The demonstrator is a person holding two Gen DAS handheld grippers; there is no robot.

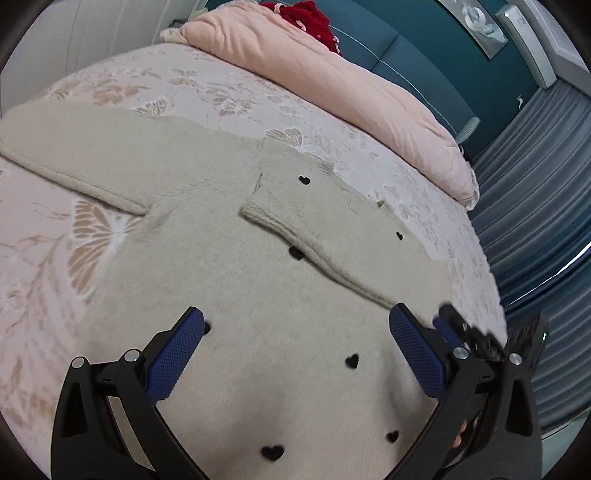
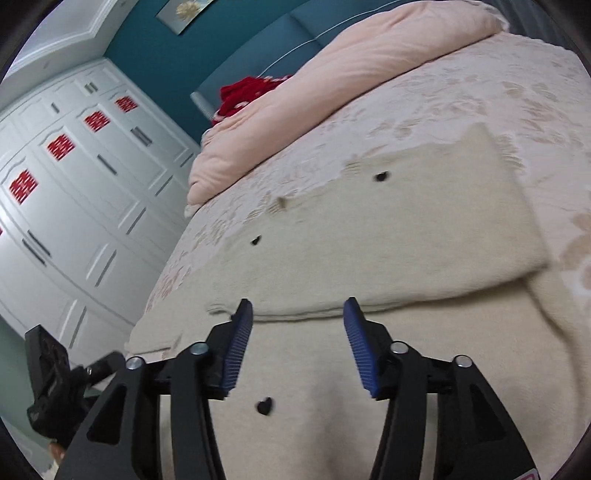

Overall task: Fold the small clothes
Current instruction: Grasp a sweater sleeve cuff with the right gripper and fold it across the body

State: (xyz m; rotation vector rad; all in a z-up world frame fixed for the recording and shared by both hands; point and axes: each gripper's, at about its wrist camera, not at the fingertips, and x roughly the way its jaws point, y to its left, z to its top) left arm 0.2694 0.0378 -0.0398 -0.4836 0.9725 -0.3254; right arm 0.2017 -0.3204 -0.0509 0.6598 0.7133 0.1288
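A fuzzy beige sweater (image 1: 236, 280) with small black hearts lies flat on the bed. One sleeve (image 1: 325, 225) is folded across its body; the other sleeve (image 1: 70, 155) stretches out to the left. My left gripper (image 1: 297, 323) is open and empty just above the sweater's body. In the right wrist view the same sweater (image 2: 369, 362) fills the foreground with the folded sleeve (image 2: 388, 236) lying across it. My right gripper (image 2: 298, 314) is open and empty, hovering at the folded sleeve's near edge. The right gripper's body (image 1: 465, 332) shows beside my left one.
The bed has a pink floral bedspread (image 1: 207, 88) and a peach duvet (image 1: 332, 74) bunched at the head. A red garment (image 1: 306, 14) lies by the teal headboard (image 1: 406, 51). White wardrobes (image 2: 74, 184) stand beside the bed; grey curtains (image 1: 535, 184) hang on the other side.
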